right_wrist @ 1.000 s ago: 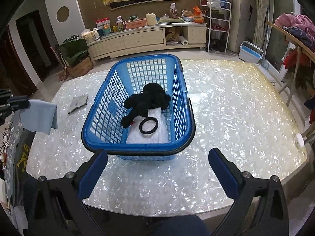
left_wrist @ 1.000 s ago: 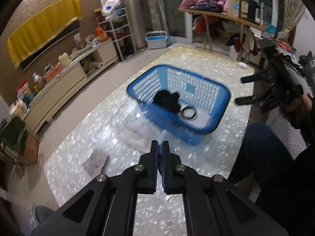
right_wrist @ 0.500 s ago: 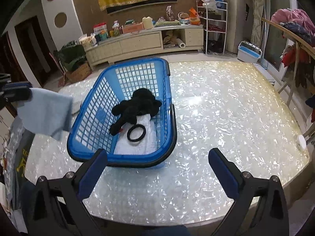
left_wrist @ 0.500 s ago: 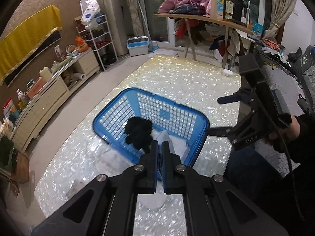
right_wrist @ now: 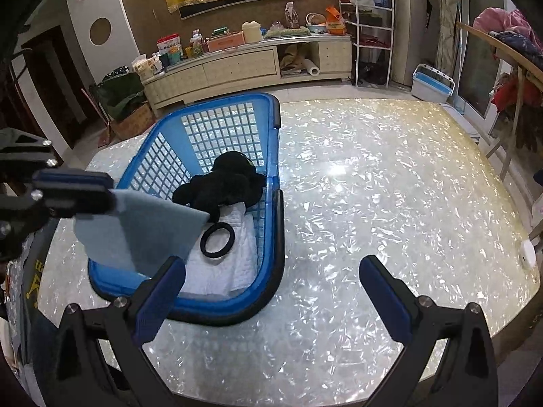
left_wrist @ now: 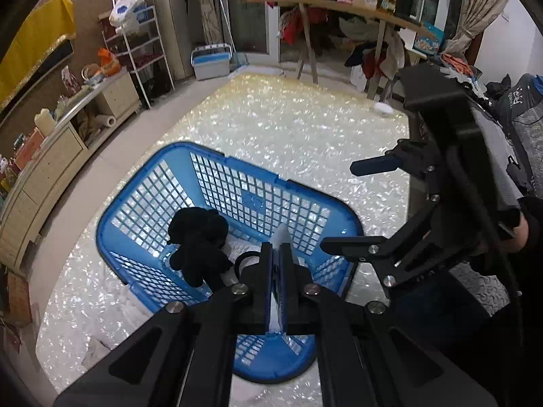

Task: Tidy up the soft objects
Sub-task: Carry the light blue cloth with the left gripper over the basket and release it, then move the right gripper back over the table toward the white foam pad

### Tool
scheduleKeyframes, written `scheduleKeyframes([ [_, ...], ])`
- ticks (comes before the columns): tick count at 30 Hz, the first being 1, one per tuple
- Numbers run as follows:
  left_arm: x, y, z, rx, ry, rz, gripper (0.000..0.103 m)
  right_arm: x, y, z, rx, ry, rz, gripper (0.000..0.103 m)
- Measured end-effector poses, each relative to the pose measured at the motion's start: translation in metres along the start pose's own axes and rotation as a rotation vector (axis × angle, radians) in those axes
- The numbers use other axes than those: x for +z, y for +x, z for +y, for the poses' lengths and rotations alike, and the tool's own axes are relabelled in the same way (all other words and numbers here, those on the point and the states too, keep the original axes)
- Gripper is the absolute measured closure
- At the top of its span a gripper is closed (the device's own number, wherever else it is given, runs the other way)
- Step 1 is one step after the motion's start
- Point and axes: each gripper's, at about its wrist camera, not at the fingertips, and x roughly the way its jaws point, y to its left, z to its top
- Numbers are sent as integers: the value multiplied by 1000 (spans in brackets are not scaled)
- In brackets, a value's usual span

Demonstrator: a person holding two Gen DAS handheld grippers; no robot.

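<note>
A blue basket (right_wrist: 271, 142) (left_wrist: 112, 217) stands on the pearly table (right_wrist: 373, 203). Inside lie a black plush toy (right_wrist: 224, 183) (left_wrist: 200, 240), a black ring (right_wrist: 217, 239) and a folded white cloth (right_wrist: 230, 264). My left gripper (left_wrist: 278, 254) (right_wrist: 78, 186) is shut on a light blue cloth (right_wrist: 142, 230) (left_wrist: 281, 234), which hangs over the basket's near left corner. My right gripper (right_wrist: 271, 291) (left_wrist: 356, 205) stands open with nothing between its fingers, just in front of the basket's near rim.
A small white round object (right_wrist: 527, 254) sits at the table's right edge. A long sideboard (right_wrist: 237, 64) full of items runs along the back wall. A wire shelf (right_wrist: 373, 34) and a clothes-laden table (left_wrist: 339, 3) stand beyond.
My left gripper has carried the light blue cloth from beside the table's left edge to over the basket. The right gripper has drifted only slightly and stays open.
</note>
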Motion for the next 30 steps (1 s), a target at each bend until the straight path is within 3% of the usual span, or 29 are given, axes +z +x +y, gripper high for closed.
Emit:
scheduleKeyframes([
  [5,-2,31,11,-23,-12,41,100,5,18,-1,-8,-2,33,0],
  [16,-10,88,47,3,-21,156,96,9,29,-7,-5,6,74,0],
  [21,-13,93,56,-2,-32,174,66,5,27,-11,3,12,80,0],
  [27,-14,81,56,-27,-26,172,43,2,25,-12,17,26,78,0],
  [30,-11,68,49,-22,-10,153,42,1,22,-9,25,24,74,0],
])
